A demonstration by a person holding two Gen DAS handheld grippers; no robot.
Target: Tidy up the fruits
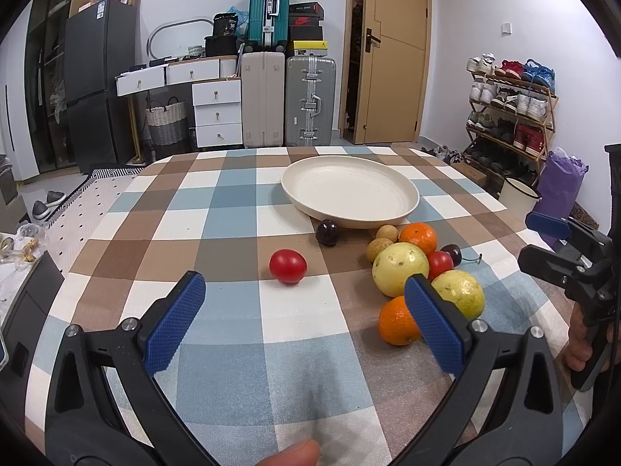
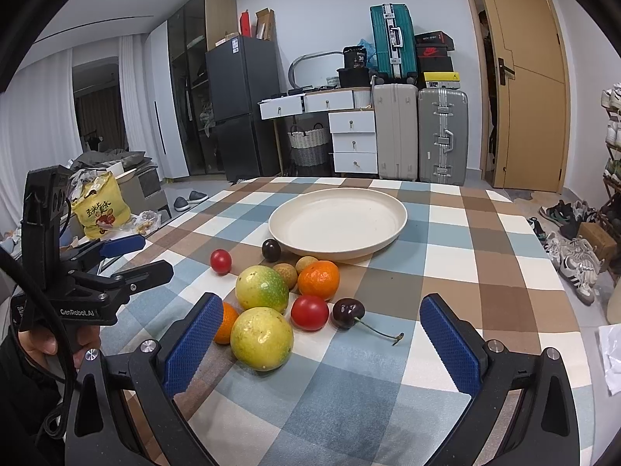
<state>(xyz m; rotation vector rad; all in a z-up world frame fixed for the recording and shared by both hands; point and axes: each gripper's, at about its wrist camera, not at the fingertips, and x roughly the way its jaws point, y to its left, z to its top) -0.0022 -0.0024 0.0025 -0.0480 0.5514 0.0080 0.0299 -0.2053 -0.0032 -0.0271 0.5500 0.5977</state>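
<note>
An empty cream plate [image 1: 350, 192] [image 2: 337, 224] sits on the checked tablecloth. In front of it lies a cluster of fruit: two yellow-green passion fruits [image 2: 262, 288] [image 2: 261, 338], two oranges [image 2: 319, 279] [image 1: 399, 326], a red tomato [image 2: 309, 312], a stemmed cherry [image 2: 348, 313], small tan longans [image 1: 387, 232] and a dark plum [image 1: 327, 232]. A second tomato [image 1: 288, 266] lies apart to the left. My left gripper [image 1: 304, 320] is open, with that tomato just beyond its fingertips. My right gripper [image 2: 330, 343] is open behind the cluster, nothing between its fingers.
The table's far edge lies behind the plate. Suitcases [image 1: 309, 101], white drawers [image 1: 217, 112], a dark fridge [image 1: 97, 81], a wooden door [image 1: 392, 54] and a shoe rack [image 1: 508, 116] line the room. A yellow bag [image 2: 101, 206] stands left of the table.
</note>
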